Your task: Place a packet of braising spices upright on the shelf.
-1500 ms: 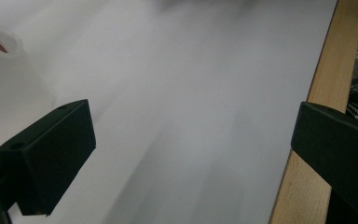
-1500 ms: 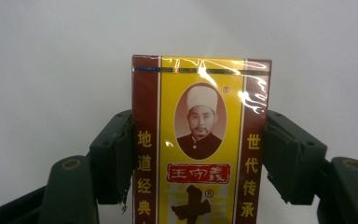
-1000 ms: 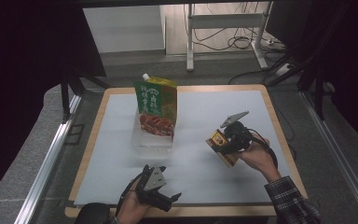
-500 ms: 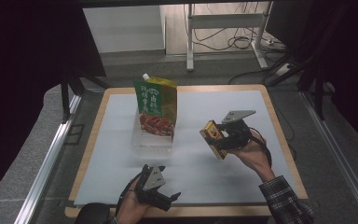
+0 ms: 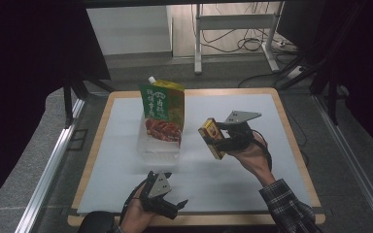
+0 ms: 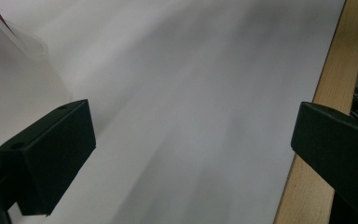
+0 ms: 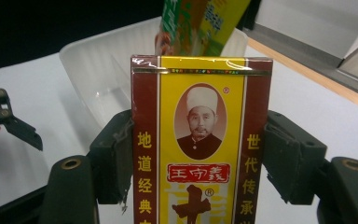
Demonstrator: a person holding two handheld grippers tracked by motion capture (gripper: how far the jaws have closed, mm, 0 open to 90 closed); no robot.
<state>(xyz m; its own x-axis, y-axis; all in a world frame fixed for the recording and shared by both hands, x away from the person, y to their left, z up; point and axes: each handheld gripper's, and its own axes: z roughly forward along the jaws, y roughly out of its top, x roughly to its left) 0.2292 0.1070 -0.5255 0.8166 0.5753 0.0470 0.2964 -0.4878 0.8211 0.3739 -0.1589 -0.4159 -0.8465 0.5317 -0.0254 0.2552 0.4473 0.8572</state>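
My right gripper [image 5: 219,141] is shut on a small yellow and dark-red box [image 5: 211,138] and holds it in the air, right of the clear plastic tray [image 5: 158,148]. In the right gripper view the box [image 7: 200,140] stands upright between both pads, its printed face toward the camera, with the tray [image 7: 98,70] behind it. A green and red pouch [image 5: 162,114] stands upright in that tray. Near the table's front edge my left gripper [image 5: 172,206] rests low and open, its fingers [image 6: 51,154] spread wide over the white sheet with nothing between them.
A white sheet [image 5: 126,160] covers the wooden table top [image 5: 291,145]. Dark curtains close off both sides. Behind the table are a metal stand's legs [image 5: 233,36] and cables on the floor.
My right hand has carried the box up and left, toward the tray. The left hand has stayed where it was.
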